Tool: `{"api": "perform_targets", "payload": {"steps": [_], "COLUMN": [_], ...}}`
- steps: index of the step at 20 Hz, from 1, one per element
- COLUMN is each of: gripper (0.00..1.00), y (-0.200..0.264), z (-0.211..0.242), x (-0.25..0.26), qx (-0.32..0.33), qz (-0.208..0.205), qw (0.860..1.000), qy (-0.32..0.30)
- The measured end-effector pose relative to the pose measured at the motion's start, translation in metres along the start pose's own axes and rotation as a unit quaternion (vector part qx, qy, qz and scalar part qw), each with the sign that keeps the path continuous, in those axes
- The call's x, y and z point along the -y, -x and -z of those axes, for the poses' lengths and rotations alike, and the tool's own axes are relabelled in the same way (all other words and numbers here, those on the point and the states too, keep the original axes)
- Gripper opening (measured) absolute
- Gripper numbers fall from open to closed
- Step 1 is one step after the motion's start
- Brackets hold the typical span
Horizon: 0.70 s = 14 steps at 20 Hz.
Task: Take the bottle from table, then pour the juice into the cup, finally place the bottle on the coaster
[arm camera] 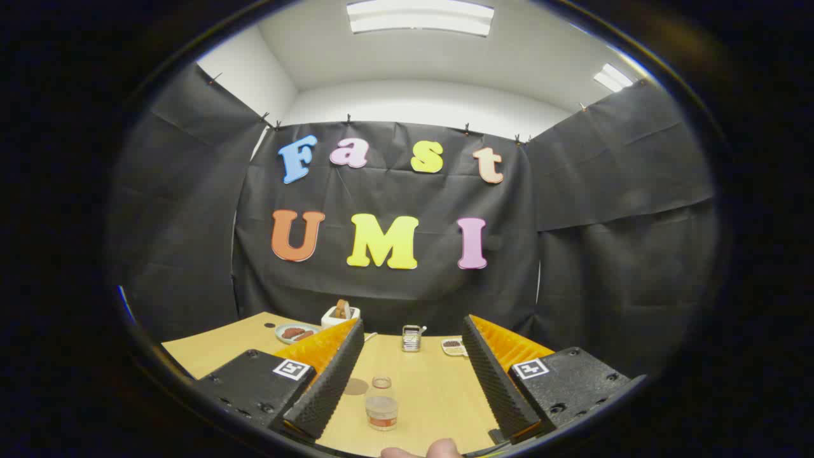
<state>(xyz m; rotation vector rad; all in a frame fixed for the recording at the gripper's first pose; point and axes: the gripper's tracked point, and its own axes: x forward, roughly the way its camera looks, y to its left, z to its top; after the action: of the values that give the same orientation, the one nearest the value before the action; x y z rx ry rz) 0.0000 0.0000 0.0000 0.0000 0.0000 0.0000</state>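
- The desk [439,388] is pale yellow wood.
- The clear bottle [381,407] wears a reddish-orange band.
- The coaster [356,386] is dull brown.
- At the desk's far edge, a white holder [340,315] and a silvery rack [411,338].

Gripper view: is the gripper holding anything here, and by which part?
Nothing is held. The gripper is open, fingers wide apart, with the bottle standing untouched on the table between them.

Wooden table [439,388] — bottle [381,412], cup [381,382], coaster [356,386], dishes [296,333].
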Motion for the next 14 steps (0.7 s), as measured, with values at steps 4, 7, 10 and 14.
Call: {"api": "perform_targets", "payload": {"steps": [4, 7, 10, 14], "gripper": [0.99, 1.0, 0.99, 1.0], "y": [-0.0005, -0.0015, -0.001, -0.0013], "z": [-0.0002, -0.0017, -0.0012, -0.0014], "x": [0.0006, -0.0008, -0.0051, -0.0057], "qx": [-0.001, 0.003, 0.001, 0.002], "qz": [0.001, 0.001, -0.003, -0.003], "qw": [1.0, 1.0, 1.0, 1.0], "qy": [-0.004, -0.003, -0.005, -0.006]}}
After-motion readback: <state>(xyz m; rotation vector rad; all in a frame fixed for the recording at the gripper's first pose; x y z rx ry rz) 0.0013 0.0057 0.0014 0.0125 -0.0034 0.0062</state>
